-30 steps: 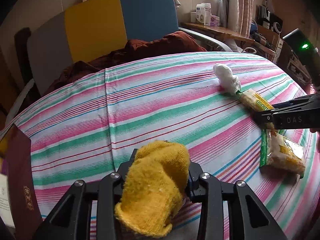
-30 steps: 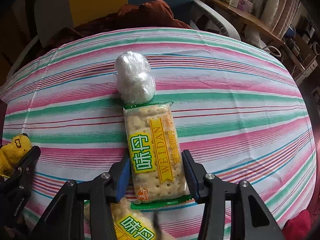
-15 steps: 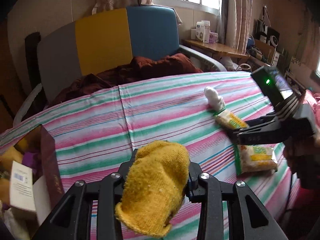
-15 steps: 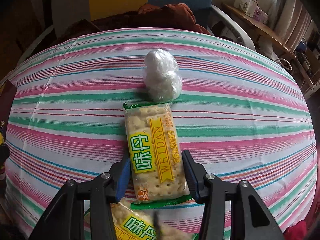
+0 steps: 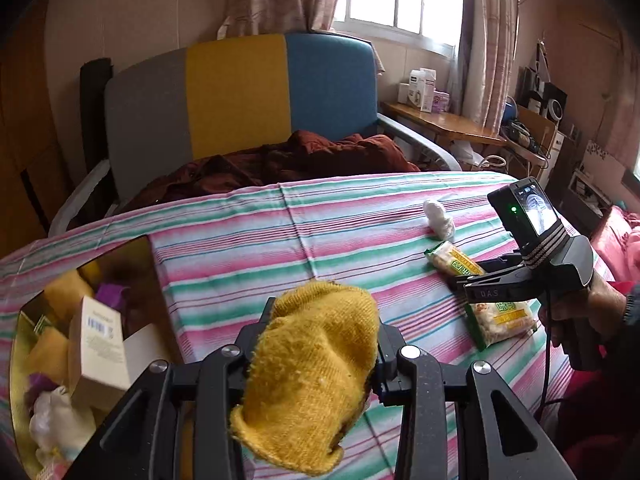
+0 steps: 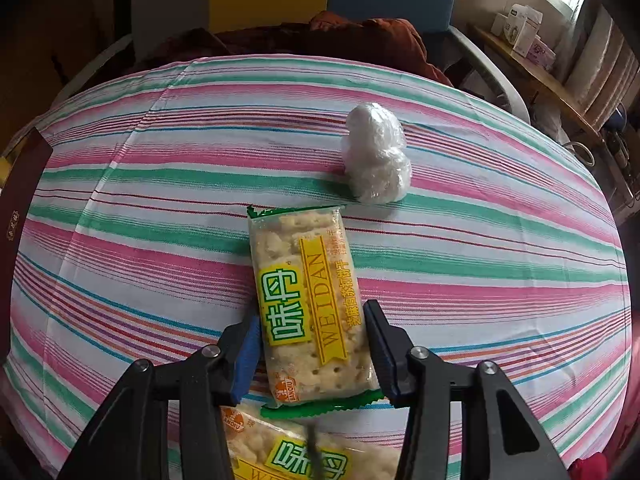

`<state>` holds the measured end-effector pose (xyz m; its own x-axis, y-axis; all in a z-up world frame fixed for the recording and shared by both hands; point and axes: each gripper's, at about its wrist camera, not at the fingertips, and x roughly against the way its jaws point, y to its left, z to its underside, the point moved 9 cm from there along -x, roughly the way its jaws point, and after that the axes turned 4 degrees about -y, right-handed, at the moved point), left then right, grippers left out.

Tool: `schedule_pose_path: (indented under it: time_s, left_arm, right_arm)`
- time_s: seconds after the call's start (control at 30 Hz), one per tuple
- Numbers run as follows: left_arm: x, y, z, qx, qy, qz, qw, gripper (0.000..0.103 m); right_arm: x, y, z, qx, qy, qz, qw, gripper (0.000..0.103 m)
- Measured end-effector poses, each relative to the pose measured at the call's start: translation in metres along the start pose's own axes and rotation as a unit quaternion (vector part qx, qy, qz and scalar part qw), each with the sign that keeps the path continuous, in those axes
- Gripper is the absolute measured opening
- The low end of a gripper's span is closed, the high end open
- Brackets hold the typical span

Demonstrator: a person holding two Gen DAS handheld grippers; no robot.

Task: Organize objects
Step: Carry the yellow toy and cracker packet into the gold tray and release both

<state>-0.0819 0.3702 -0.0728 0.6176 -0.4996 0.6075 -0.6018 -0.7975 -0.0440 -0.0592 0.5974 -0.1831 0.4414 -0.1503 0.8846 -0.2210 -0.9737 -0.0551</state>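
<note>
A striped cloth (image 6: 160,184) covers a table. The left gripper (image 5: 320,344) is clamped on a yellow sock (image 5: 308,376), held above the cloth; the sock's long axis runs from its rounded end, up and away from the camera, to its open cuff hanging toward the camera. The sock hides the pads.

The right gripper (image 6: 312,344) is closed on a cracker pack (image 6: 308,300) at its near end. The pack's long axis points away along the fingers, toward a white plastic-wrapped bundle (image 6: 376,156) lying just beyond it. A second cracker pack (image 6: 304,452) lies below, cut off by the frame and partly hidden by the gripper.

At the left, an open box (image 5: 24,320) holds a small carton (image 5: 98,344) and blurred items that are hard to make out.
</note>
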Motion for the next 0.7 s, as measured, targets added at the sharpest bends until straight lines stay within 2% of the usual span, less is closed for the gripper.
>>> schedule_pose_path:
  time_s: [0.27, 0.47, 0.7]
  left_arm:
    - [0.007, 0.007, 0.008, 0.006, 0.007, 0.001, 1.0, 0.039]
    - [0.008, 0.002, 0.016, 0.002, 0.018, 0.011, 0.9998, 0.039]
    - [0.016, -0.007, 0.018, -0.008, 0.017, 0.026, 0.9995, 0.039]
  right_arm:
    - [0.002, 0.032, -0.001, 0.042, -0.01, -0.011, 0.999, 0.049]
    - [0.002, 0.049, -0.002, 0.065, 0.0, -0.015, 0.998, 0.049]
    - [0.004, 0.056, -0.001, 0.071, 0.038, 0.017, 0.997, 0.049]
